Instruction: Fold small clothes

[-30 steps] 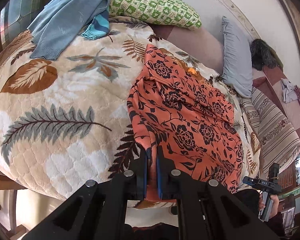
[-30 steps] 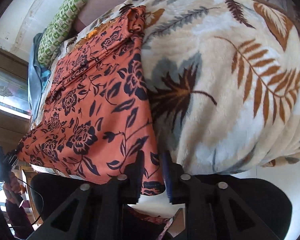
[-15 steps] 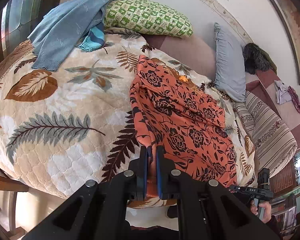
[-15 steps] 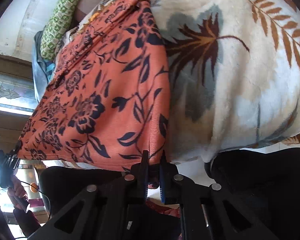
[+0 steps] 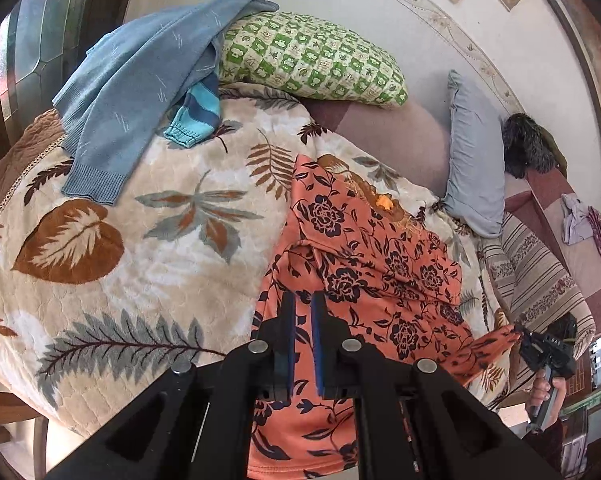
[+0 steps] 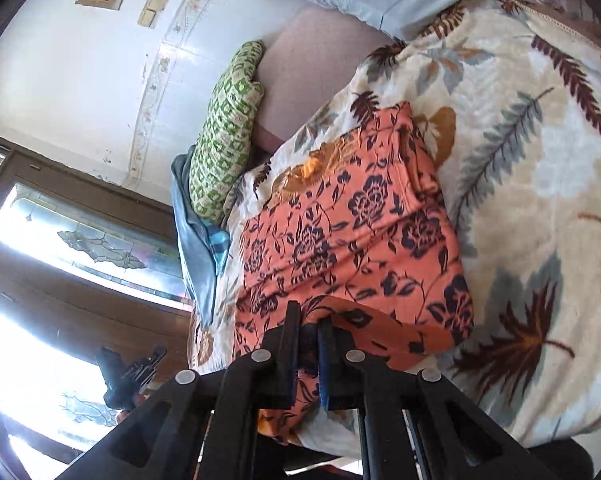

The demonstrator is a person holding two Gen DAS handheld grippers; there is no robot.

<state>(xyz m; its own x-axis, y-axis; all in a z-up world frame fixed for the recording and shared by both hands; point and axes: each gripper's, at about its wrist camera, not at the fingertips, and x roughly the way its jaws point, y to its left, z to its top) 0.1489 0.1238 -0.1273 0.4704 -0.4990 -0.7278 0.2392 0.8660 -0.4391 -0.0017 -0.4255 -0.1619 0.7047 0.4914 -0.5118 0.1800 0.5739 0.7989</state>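
Note:
An orange garment with dark flowers (image 5: 376, 264) lies lengthwise on a leaf-patterned blanket (image 5: 112, 240). My left gripper (image 5: 303, 312) is shut on the garment's near hem at one corner and holds it lifted. In the right wrist view my right gripper (image 6: 309, 320) is shut on the other near corner of the orange garment (image 6: 352, 224), whose hem curls up over the fabric. From the left wrist view, the right gripper (image 5: 520, 334) shows at the far right, pulling that corner taut.
A blue sweater (image 5: 140, 80) and a striped blue cuff (image 5: 196, 120) lie at the blanket's far left. A green checked pillow (image 5: 308, 64) and a grey pillow (image 5: 476, 152) lean against the wall. A striped cushion (image 5: 540, 292) lies right.
The right gripper's jaws closed on the garment's corner. Both grippers then rose and moved forward over the bed, lifting the near hem off the blanket's edge.

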